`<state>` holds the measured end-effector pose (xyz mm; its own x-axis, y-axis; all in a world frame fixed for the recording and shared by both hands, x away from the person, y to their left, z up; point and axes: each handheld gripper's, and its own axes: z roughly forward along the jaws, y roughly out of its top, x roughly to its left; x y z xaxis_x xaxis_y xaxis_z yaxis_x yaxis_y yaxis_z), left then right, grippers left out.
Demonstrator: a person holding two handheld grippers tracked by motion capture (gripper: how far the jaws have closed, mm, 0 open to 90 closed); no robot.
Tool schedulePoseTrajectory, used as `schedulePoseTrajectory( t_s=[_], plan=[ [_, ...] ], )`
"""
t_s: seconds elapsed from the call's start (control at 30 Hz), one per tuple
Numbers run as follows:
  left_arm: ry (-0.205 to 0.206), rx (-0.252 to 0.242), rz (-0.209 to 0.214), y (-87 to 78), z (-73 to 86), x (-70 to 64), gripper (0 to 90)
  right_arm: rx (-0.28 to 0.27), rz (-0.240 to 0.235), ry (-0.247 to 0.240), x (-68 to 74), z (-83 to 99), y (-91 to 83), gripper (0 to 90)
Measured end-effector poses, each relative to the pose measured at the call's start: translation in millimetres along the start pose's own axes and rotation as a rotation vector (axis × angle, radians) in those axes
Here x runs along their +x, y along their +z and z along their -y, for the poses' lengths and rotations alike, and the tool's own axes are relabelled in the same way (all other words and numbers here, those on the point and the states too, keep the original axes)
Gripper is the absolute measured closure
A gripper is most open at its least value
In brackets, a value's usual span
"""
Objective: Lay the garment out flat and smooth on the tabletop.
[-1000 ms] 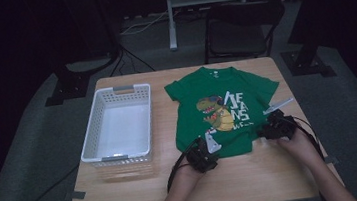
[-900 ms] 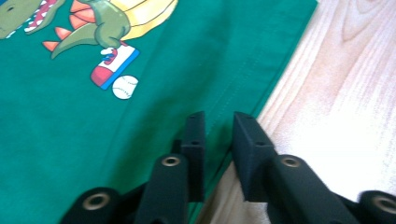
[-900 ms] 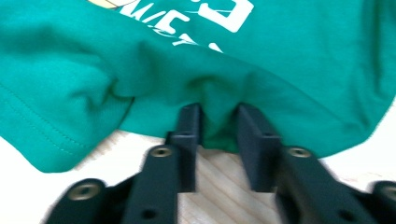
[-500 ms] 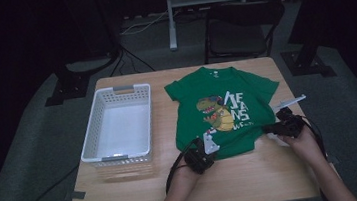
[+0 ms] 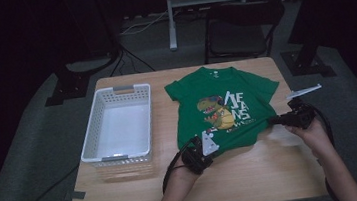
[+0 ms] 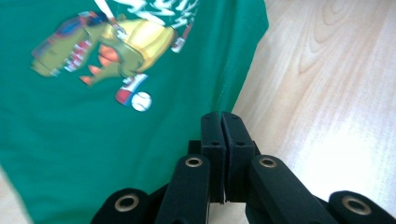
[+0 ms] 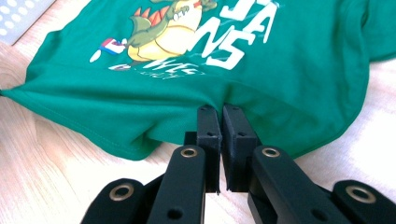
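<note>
Shirt (image 5: 222, 108) lies flat on table (image 5: 254, 173), right of basket (image 5: 119, 127). Left gripper (image 6: 222, 119) and right gripper (image 7: 220, 114) both clamped on its hem corners. I'd lift both evenly, keeping hem taut, for a clean fold.

Green T-shirt (image 7: 280, 70) print: white letters, possibly "JANS"; smaller line unreadable

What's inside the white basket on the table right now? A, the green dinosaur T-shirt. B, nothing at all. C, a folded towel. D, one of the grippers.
B: in the high view the white basket shows a bare floor, while the green T-shirt lies flat on the table beside it.
</note>
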<state>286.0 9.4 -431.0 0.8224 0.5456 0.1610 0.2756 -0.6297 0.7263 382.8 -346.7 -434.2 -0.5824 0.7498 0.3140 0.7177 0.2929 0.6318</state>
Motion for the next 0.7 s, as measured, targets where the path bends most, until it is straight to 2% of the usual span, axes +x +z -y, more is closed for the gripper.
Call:
schedulePoseTrajectory(
  t_s=[0.07,0.17,0.23,0.27,0.37,0.47,0.53,0.57,0.7],
  plan=[
    [0.001,-0.007,-0.029,-2.3,-2.8,3.7,89.9,-0.003,0.012,-0.008,2.8,-6.4,-2.3,86.2],
    [-0.021,-0.013,-0.088,-2.7,-3.4,14.2,89.9,-0.002,0.011,-0.02,6.0,-17.7,-2.3,86.3],
    [-0.04,0.002,-0.101,0.2,-1.7,23.2,89.9,0.002,0.014,-0.031,8.3,-29.0,1.0,86.2],
    [-0.046,0.009,-0.124,2.6,-0.4,26.9,89.9,0.008,0.011,-0.035,9.3,-35.6,3.8,86.2],
    [-0.055,0.054,-0.146,13.2,4.1,34.9,89.8,0.026,0.015,-0.037,10.4,-56.9,16.5,86.2],
    [-0.064,0.084,-0.142,22.4,9.5,37.2,89.8,0.056,0.027,-0.032,10.9,-76.5,36.1,86.2],
    [-0.068,0.095,-0.126,26.0,13.0,38.3,89.8,0.077,0.038,-0.032,10.9,-84.1,47.5,86.2],
    [-0.066,0.108,-0.132,27.4,14.4,39.0,89.8,0.088,0.046,-0.033,10.9,-87.5,54.0,86.2],
    [-0.093,0.117,-0.119,30.7,19.4,45.8,89.8,0.123,0.06,-0.01,8.7,-97.3,74.7,86.1]
  ],
)
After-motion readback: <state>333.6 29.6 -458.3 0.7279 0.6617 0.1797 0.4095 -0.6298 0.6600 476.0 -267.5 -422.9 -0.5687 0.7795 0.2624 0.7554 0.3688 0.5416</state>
